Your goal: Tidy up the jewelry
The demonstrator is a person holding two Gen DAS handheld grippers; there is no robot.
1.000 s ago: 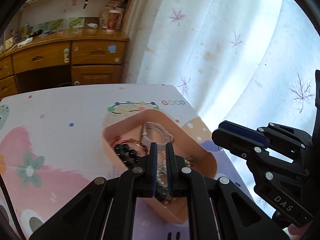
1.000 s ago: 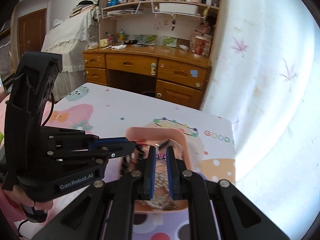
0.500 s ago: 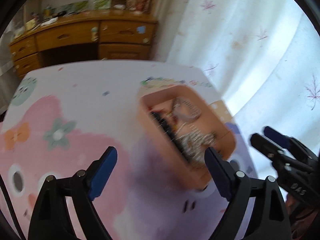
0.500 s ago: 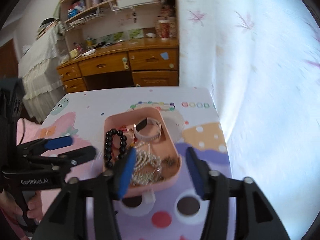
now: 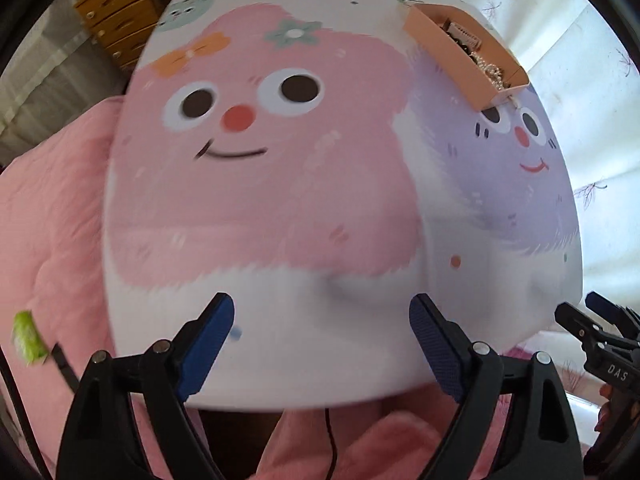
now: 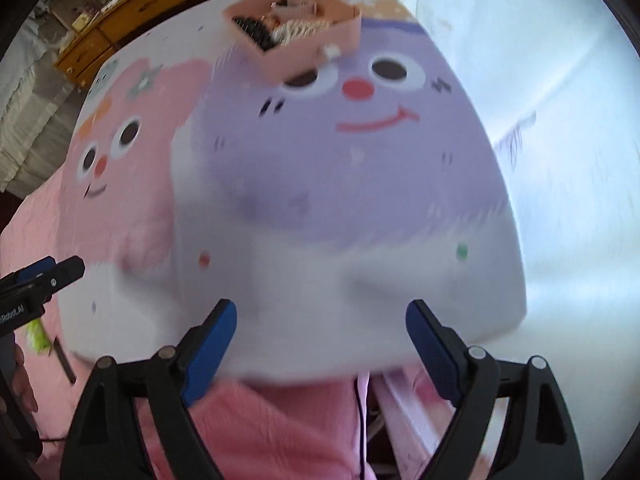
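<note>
Left wrist view — our left claw (image 5: pixel 322 320) and right claw (image 6: pixel 320 320) gape empty, the right's jaws just widened; pink jewelry tray (image 5: pixel 448 46) full, well apart. We judge the sorting finished — next, withdraw.

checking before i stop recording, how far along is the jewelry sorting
Looks about done: the black beads and pearl chains lie in the pink tray. Nothing in hand: left gripper and right gripper are open and empty over the table's near edge. No loose jewelry visible.
</note>
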